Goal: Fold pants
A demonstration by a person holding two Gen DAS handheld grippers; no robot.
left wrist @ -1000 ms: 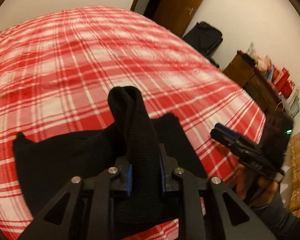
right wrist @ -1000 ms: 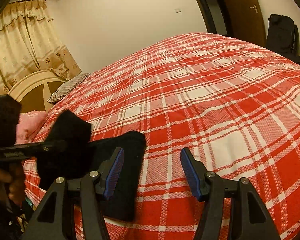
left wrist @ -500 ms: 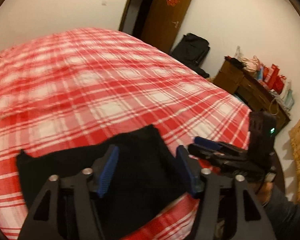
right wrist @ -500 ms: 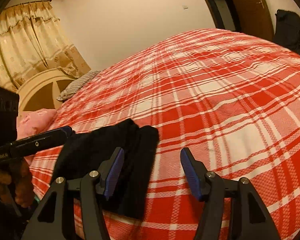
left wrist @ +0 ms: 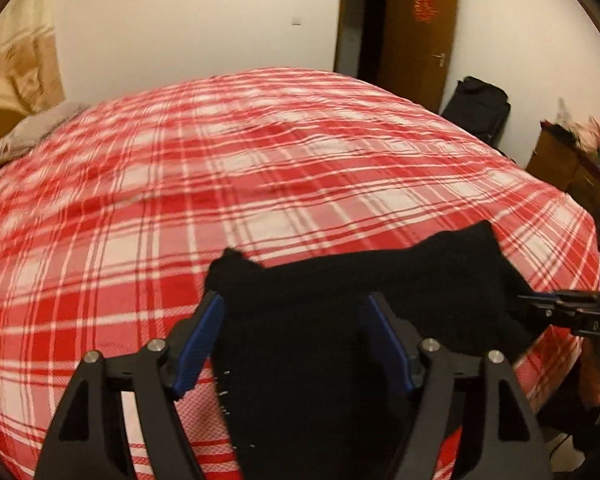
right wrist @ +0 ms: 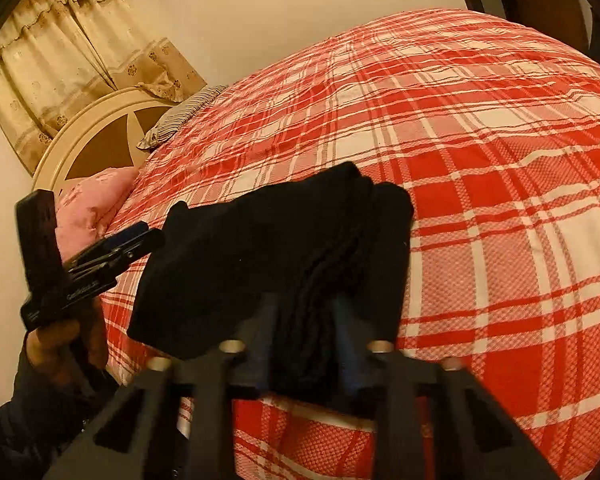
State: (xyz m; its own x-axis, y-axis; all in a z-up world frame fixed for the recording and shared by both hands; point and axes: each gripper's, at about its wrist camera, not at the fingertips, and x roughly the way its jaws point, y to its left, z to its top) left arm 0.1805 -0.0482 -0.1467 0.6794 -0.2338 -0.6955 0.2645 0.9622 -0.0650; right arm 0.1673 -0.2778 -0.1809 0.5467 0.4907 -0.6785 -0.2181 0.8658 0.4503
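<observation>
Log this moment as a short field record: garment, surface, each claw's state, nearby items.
garment: black pants, folded into a compact stack near the bed's edge
surface: red plaid bedspread
left claw: open, over the pants
right claw: shut on the folded edge of the pants
nearby: pink pillow, striped pillow, wooden door

Near edge of pants behind right tongs (fingers blurred)
</observation>
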